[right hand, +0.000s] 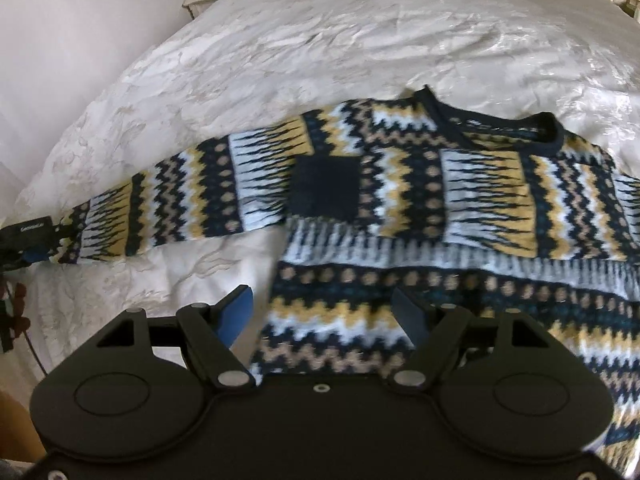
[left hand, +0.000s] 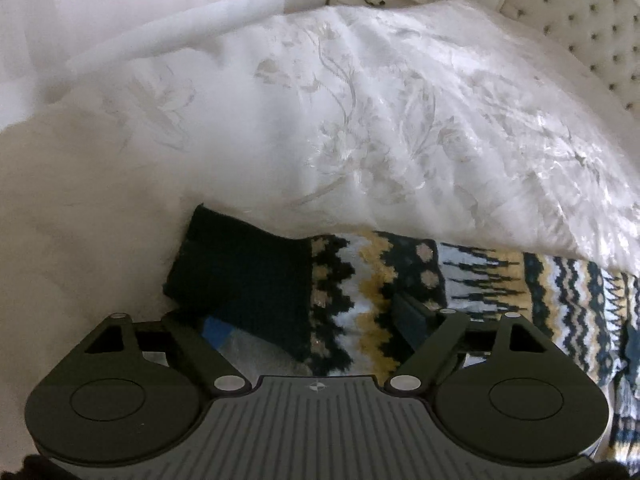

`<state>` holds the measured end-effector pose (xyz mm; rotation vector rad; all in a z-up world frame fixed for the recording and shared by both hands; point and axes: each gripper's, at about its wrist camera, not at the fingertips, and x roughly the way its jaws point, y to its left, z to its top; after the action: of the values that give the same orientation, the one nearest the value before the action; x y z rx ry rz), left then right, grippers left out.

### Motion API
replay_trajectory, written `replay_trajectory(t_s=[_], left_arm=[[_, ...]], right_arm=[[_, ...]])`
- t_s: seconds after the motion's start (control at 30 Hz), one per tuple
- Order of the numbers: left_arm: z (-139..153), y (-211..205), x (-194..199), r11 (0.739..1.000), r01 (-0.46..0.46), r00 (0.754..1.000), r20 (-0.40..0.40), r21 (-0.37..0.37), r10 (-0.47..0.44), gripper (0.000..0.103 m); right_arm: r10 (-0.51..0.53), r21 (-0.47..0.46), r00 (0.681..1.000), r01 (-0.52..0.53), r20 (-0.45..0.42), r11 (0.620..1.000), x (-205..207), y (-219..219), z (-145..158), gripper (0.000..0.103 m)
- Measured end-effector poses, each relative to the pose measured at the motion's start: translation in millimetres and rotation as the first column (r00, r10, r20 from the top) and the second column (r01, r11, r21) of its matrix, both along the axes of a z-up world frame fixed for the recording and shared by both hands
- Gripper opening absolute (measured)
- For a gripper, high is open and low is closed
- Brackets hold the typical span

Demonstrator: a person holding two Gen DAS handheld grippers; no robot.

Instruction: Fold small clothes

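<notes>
Item: patterned sweater (right hand: 400, 200) on bed (right hand: 320, 40), unfolded; we hold both grippers, left gripper (left hand: 308, 320) and right gripper (right hand: 320, 316), wide, empty (folding remains).

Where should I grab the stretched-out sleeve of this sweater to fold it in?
Take the sleeve by its dark cuff, coming from above at the outer end. It lies flat and straight on the bedspread, so lifting the cuff brings the whole sleeve over the body; the left gripper hangs there, open.
</notes>
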<state>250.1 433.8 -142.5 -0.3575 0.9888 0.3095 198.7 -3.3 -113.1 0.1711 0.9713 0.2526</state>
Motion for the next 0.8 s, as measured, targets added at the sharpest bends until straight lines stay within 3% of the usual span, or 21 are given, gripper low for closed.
replay_trajectory(t_s=[0.2, 0.3, 0.37, 0.43, 0.47, 0.6, 0.8], left_arm=[[-6.2, 1.9, 2.5, 1.000, 0.012, 1.000, 0.010, -0.015, -0.012, 0.082], [-4.3, 1.3, -0.4, 1.000, -0.013, 1.000, 0.017, -0.004, 0.013, 0.069], [-1.7, 1.4, -2.8, 1.000, -0.018, 1.000, 0.022, -0.010, 0.019, 0.038], [2.1, 2.5, -4.2, 0.999, -0.027, 0.999, 0.031, -0.023, 0.027, 0.016], [4.8, 2.7, -4.0, 0.999, -0.023, 0.999, 0.039, -0.037, 0.025, 0.010], [23.1, -5.1, -2.6, 1.000, 0.001, 0.997, 0.076, -0.023, 0.000, 0.008], [71.4, -26.0, 2.4, 0.999, 0.024, 0.981, 0.194, -0.024, -0.019, 0.008]], right_arm=[[0.015, -0.021, 1.000, -0.015, -0.023, 1.000, 1.0, 21.9, 0.8, 0.079], [0.018, -0.035, 1.000, -0.019, -0.025, 0.999, 2.1, 25.7, 3.0, 0.079], [0.015, -0.038, 1.000, -0.016, -0.027, 0.999, 3.2, 26.2, 3.7, 0.079], [0.011, -0.041, 1.000, -0.012, -0.027, 0.999, 3.4, 24.9, 4.0, 0.079], [0.009, -0.043, 1.000, -0.010, -0.027, 0.999, 3.1, 24.0, 4.0, 0.079], [0.008, -0.035, 1.000, -0.009, -0.030, 0.999, 0.0, 19.9, 2.6, 0.079], [0.006, -0.008, 1.000, -0.006, -0.027, 1.000, -6.0, 5.8, 0.1, 0.079]])
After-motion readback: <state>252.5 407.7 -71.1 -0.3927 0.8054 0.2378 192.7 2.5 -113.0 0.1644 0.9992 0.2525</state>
